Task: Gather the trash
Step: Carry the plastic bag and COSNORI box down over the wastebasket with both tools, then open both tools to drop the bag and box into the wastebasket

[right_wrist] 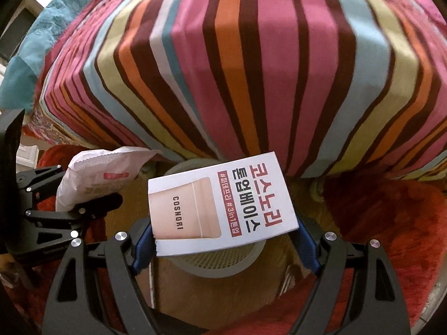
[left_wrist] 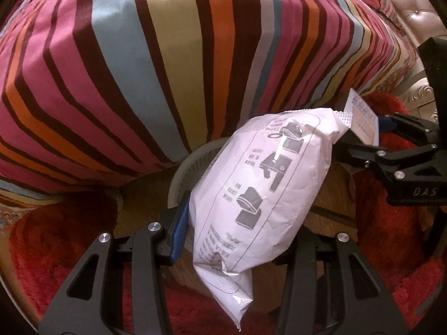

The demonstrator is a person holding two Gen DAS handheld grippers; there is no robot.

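Observation:
My left gripper (left_wrist: pixel 237 223) is shut on a puffy white plastic packet (left_wrist: pixel 259 184) with grey printed drawings, held above a grey mesh wastebasket (left_wrist: pixel 192 162). My right gripper (right_wrist: pixel 223 234) is shut on a white COSNORI carton (right_wrist: pixel 220 203) with red Korean lettering, held over the same wastebasket (right_wrist: pixel 220 265). The right gripper (left_wrist: pixel 371 145) with the carton (left_wrist: pixel 363 120) shows at the right of the left wrist view. The left gripper (right_wrist: pixel 92 203) and its packet (right_wrist: pixel 100 178) show at the left of the right wrist view.
A bed with a striped cover (left_wrist: pixel 173 69) (right_wrist: pixel 251 69) rises just behind the wastebasket. A red shaggy rug (left_wrist: pixel 56 237) (right_wrist: pixel 391 223) lies on the wooden floor (right_wrist: pixel 173 287). A tufted cream headboard (left_wrist: pixel 413 8) stands at the far right.

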